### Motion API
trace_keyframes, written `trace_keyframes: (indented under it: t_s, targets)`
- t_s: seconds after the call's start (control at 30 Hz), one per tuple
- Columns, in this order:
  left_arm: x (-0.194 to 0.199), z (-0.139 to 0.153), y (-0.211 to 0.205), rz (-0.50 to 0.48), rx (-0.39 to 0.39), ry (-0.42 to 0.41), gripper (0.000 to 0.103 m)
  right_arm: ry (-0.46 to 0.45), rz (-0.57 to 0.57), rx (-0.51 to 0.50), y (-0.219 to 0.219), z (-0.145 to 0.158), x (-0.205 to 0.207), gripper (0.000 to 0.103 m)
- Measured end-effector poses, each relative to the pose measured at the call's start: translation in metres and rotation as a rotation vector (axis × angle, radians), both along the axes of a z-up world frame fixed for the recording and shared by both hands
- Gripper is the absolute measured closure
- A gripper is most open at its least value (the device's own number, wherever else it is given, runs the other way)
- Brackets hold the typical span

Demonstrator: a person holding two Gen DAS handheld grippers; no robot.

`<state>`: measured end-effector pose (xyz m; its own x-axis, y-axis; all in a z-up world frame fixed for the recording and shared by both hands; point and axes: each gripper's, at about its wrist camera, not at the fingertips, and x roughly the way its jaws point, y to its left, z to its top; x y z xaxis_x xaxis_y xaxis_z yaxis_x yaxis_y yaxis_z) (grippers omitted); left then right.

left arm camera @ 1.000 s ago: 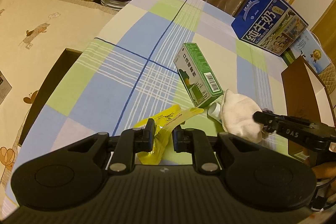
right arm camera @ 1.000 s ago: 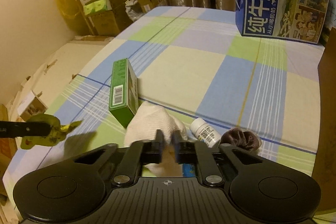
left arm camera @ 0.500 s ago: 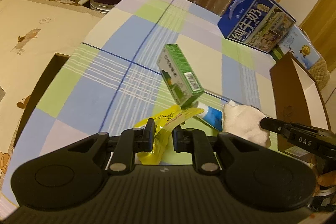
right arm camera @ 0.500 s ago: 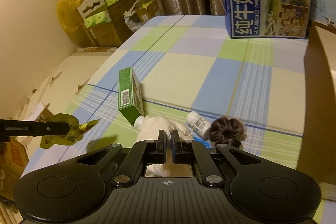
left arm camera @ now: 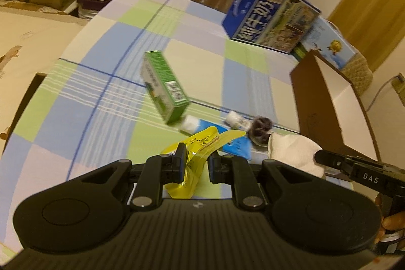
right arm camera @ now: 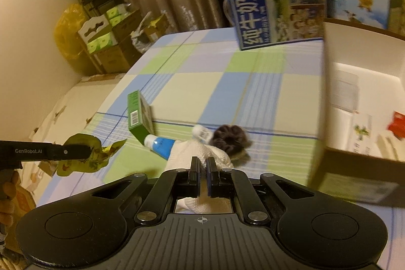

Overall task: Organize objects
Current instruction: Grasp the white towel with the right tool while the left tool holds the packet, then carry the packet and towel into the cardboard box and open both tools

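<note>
Holding things in both grippers: the left gripper [left arm camera: 195, 162] pinches a yellow wrapper [left arm camera: 202, 146], the right gripper [right arm camera: 203, 168] a white cloth [right arm camera: 202, 152] near the cardboard box [right arm camera: 354, 168]. Green carton [left arm camera: 164, 87], blue tube [right arm camera: 159, 144], small bottle [left arm camera: 235, 118] and scrunchie [right arm camera: 231, 137] wait on the worktop [left arm camera: 76, 105].

checked tablecloth [left arm camera: 106, 118] | green box [left arm camera: 164, 87] | tube [right arm camera: 159, 144] | bottle [left arm camera: 235, 119] | scrunchie [right arm camera: 231, 138]

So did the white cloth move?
Yes. The white cloth, pinched by the right gripper, was lifted off the blue tube toward the brown box.
</note>
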<state>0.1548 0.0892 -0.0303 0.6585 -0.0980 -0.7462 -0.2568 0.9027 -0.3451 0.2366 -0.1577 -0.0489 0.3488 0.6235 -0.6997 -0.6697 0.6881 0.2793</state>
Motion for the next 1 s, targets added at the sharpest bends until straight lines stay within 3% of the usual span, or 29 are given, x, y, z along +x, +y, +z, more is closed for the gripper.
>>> trace_keyframes:
  t_s: [0.57, 1.0]
  targets:
    - [0.042, 0.032, -0.083, -0.232, -0.013, -0.082, 0.090, -0.061, -0.155, 0.036, -0.087, 0.046, 0.010, 0.102]
    - [0.099, 0.052, -0.160, -0.410, -0.005, -0.175, 0.090, -0.128, -0.248, 0.065, -0.135, 0.080, 0.053, 0.102]
